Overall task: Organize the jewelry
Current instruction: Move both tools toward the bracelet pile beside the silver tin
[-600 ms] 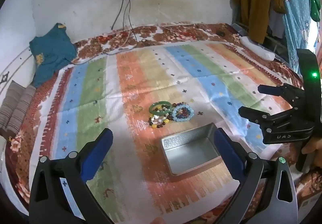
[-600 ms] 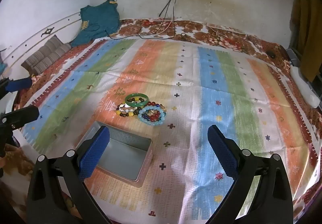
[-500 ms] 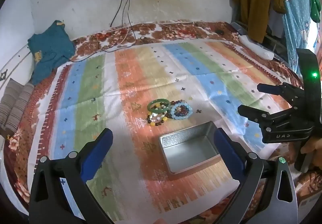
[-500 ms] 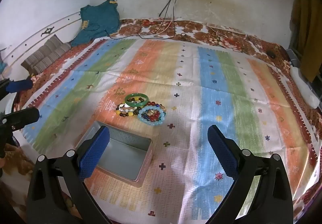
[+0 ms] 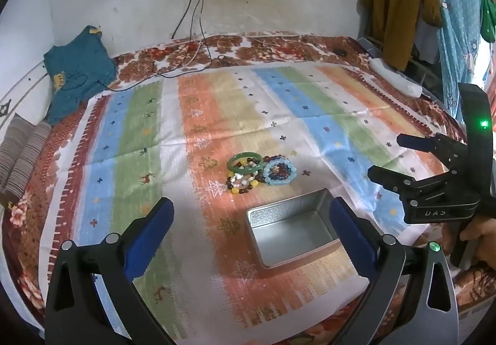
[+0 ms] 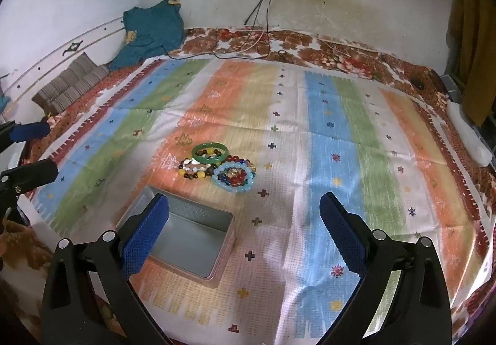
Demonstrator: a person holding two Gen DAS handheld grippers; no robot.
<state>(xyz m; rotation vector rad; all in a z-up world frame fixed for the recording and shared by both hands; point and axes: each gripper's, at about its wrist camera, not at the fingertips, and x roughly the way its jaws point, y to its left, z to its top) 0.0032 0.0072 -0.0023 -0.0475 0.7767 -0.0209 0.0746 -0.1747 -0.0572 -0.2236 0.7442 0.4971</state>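
Pre-grasp: both my claws, left (image 5: 249, 222) and right (image 6: 245, 225), gape wide, holding nothing. Bracelets (image 6: 217, 166) piled ahead, beyond the empty tin (image 6: 186, 239). Next: reach over the tin, pinch one bracelet.

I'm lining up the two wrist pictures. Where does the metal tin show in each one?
Left wrist view: the metal tin sits low and right of centre, its right end behind the right blue pad of the near tongs.
Right wrist view: the metal tin sits low and left of centre, partly behind the left blue pad.
Shared landmark: the pile of bracelets lies just beyond the tin in both.
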